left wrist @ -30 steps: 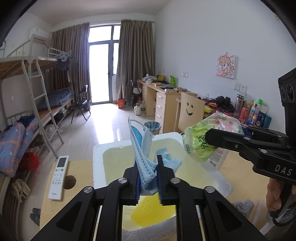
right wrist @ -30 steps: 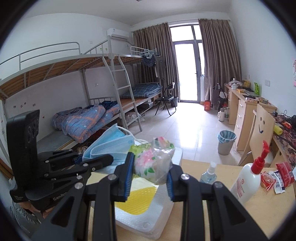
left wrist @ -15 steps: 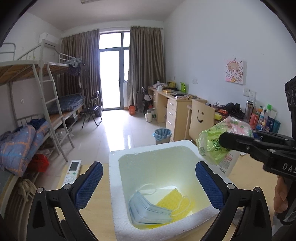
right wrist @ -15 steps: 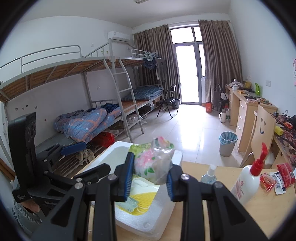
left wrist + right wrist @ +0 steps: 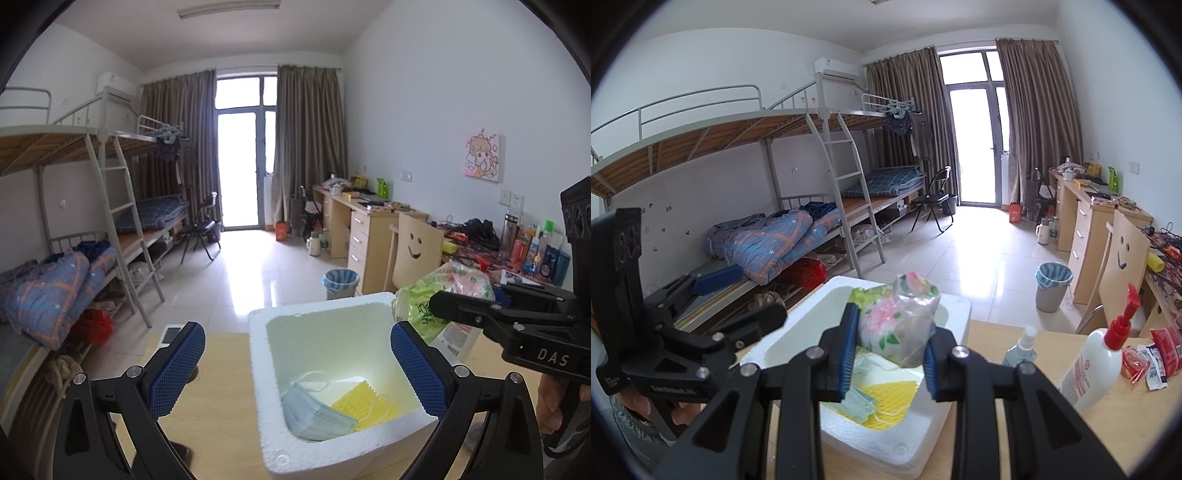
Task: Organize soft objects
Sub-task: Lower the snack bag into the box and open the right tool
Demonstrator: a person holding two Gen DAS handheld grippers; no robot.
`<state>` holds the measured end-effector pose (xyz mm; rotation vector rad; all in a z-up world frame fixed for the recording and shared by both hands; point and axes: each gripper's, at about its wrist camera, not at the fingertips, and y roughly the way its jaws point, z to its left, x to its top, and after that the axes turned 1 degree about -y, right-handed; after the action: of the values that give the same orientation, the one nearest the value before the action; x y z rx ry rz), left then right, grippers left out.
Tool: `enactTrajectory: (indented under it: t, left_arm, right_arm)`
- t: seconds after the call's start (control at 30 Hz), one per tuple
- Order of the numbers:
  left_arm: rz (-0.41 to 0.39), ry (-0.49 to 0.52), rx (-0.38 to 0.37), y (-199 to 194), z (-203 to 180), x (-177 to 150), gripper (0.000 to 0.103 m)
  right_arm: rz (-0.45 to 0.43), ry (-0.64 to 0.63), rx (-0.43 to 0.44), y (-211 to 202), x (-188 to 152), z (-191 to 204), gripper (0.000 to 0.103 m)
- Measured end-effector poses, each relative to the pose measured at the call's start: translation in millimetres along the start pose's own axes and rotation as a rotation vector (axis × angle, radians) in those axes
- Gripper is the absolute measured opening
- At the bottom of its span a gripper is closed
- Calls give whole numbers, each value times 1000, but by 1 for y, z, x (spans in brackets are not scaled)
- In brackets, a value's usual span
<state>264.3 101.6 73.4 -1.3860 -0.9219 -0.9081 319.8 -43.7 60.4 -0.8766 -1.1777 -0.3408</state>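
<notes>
tissue pack (image 5: pixel 899 325) clamped in right gripper (image 5: pixel 890 354) above foam box (image 5: pixel 258 369), left gripper (image 5: pixel 295 373) spread wide

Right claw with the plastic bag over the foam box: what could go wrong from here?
1. The right claw pinches the plastic bag only at its lower end; it might slip out early.
2. The bag hangs near the foam box rim and could land on it rather than beside the face mask.
</notes>
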Motion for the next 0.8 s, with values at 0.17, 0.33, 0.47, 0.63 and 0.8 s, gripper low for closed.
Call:
enactTrajectory:
  t: [0.17, 0.33, 0.47, 0.63, 0.8]
  left_arm:
    - [-18, -5, 14, -9, 6, -1, 102]
    - [-19, -20, 38, -13, 17, -4, 102]
    - [-14, -27, 56, -16, 24, -8, 102]
    - [-10, -31, 87, -21, 31, -13, 102]
    - [-1, -34, 92, -24, 34, -14, 102]
  right_arm:
    - [5, -12, 20, 6, 1, 3, 35]
    - [10, -26, 46, 13, 1, 7, 35]
    - [18, -31, 62, 17, 0, 13, 35]
    - [27, -36, 63, 20, -1, 17, 35]
    - [42, -37, 37, 26, 0, 18, 35]
